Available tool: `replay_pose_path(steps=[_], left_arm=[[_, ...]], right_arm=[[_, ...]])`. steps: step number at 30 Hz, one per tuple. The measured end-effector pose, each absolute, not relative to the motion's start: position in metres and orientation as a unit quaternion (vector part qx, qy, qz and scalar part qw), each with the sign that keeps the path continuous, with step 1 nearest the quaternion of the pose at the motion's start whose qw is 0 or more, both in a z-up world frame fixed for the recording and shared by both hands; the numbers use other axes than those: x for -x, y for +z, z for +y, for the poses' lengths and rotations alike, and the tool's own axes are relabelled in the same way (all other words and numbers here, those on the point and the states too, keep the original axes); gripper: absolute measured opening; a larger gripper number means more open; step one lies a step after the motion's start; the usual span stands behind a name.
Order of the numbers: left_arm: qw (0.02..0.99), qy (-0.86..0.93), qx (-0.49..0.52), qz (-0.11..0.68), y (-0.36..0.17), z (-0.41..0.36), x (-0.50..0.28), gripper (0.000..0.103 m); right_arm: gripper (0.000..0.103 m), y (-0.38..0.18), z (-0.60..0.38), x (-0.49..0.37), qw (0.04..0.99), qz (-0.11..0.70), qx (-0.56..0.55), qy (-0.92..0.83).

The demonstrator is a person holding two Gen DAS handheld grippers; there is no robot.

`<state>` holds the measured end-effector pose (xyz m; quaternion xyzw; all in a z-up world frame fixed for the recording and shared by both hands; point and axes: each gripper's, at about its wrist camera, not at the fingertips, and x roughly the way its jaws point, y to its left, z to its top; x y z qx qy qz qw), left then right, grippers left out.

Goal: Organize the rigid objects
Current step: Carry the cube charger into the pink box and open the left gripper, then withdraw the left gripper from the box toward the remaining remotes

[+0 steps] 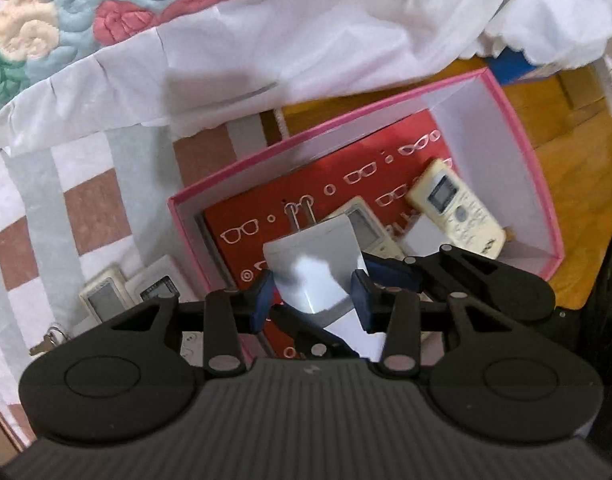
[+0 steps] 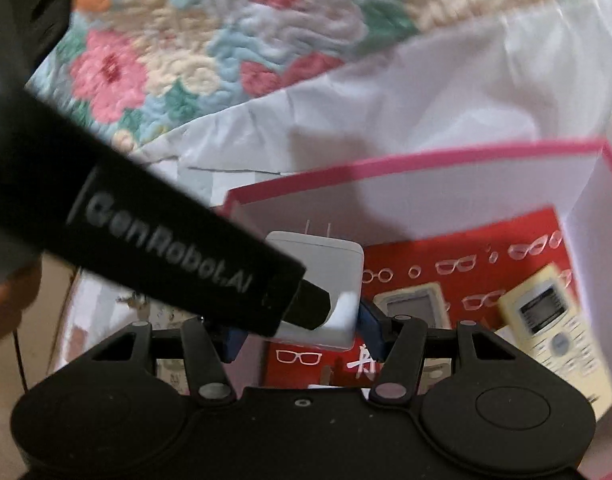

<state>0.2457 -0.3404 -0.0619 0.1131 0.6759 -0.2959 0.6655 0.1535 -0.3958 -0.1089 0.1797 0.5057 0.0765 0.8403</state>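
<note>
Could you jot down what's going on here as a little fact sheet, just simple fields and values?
Setting: pink-rimmed box beside a bed with a floral quilt
Held item: white plug adapter, prongs pointing away
Holder: left gripper, fingers on both sides of it, above the box
Right gripper: right beside the same adapter; grip unclear
Already in box: two cream remote controls, red glasses-print item
Still outside box: two small remotes, keys

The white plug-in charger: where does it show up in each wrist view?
Left wrist view: charger low centre, between the left gripper pads, over the pink box.
Right wrist view: charger centre, prongs up, partly behind the other gripper's black body.
Shared landmark: yellowish remote lying in the box.
</note>
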Motion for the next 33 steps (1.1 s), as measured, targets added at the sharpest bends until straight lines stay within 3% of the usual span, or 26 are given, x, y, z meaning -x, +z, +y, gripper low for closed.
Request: replay_pose_path(steps=[6, 14, 23, 29, 33], left_arm=[[0.662, -0.293, -0.120, 0.679, -0.078, -0.342, -0.242, 0.040], [0.698, -0.326, -0.122, 0.625, -0.070, -0.325, -0.236, 0.042], [0.717, -0.382, -0.052, 0.581, -0.015, -0.247, -0.229, 0.043], [0.750, -0.389, -0.062, 0.532, 0.024, -0.186, -0.215, 0.047], [0.766, -0.392, -0.053, 0.507, 0.036, -0.138, -0.209, 0.050]], right_arm=[[0.062, -0.123, -0.390, -0.156, 0.832, 0.523, -0.167, 0.075], [0.066, -0.123, -0.389, -0.160, 0.829, 0.534, -0.159, 0.040], [0.067, -0.059, -0.369, -0.118, 0.865, 0.480, -0.125, 0.077], [0.067, -0.001, -0.320, -0.071, 0.899, 0.405, -0.098, 0.132], [0.073, 0.021, -0.284, -0.050, 0.905, 0.380, -0.093, 0.170]])
